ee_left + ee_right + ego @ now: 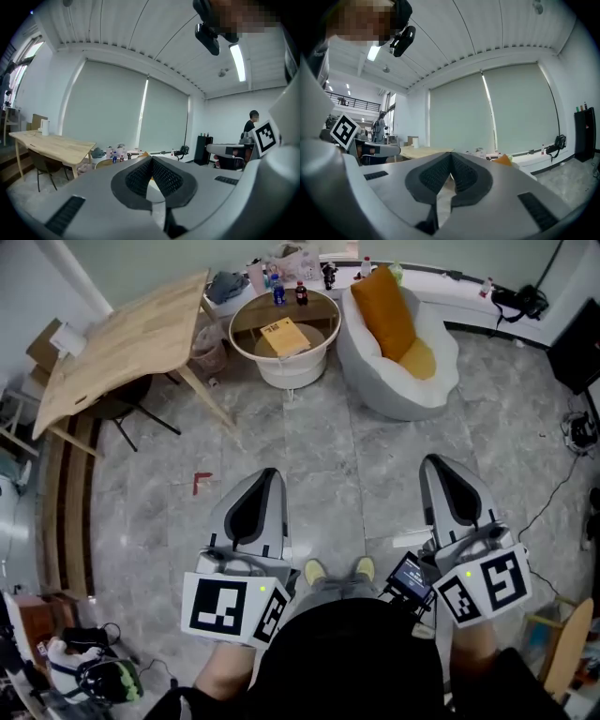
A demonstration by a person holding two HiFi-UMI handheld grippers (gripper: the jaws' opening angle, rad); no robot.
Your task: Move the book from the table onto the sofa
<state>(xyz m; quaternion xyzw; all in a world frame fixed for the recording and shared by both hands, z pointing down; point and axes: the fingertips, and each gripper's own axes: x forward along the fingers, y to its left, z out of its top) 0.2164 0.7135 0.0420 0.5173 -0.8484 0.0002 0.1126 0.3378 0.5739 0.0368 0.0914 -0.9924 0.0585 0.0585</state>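
Observation:
A yellow book (pixel 285 337) lies on the round white table (pixel 246 352) at the far middle of the head view. Right of it stands the white sofa chair (pixel 375 381) with orange cushions (pixel 382 310). My left gripper (pixel 269 474) and right gripper (pixel 433 463) are held low in front of me, far short of the table, both shut with nothing between the jaws. In the left gripper view the left gripper (pixel 151 159) points level at the distant table with bottles (pixel 114 157). From the right gripper (pixel 451 155) I see an orange cushion (pixel 503 160).
A long wooden table (pixel 122 338) with a dark chair (pixel 117 409) under it stands at the left. Bottles (pixel 289 292) stand on the round table's far side. Cables and boxes line the right edge (pixel 577 432). A person (pixel 251 123) stands far right in the left gripper view.

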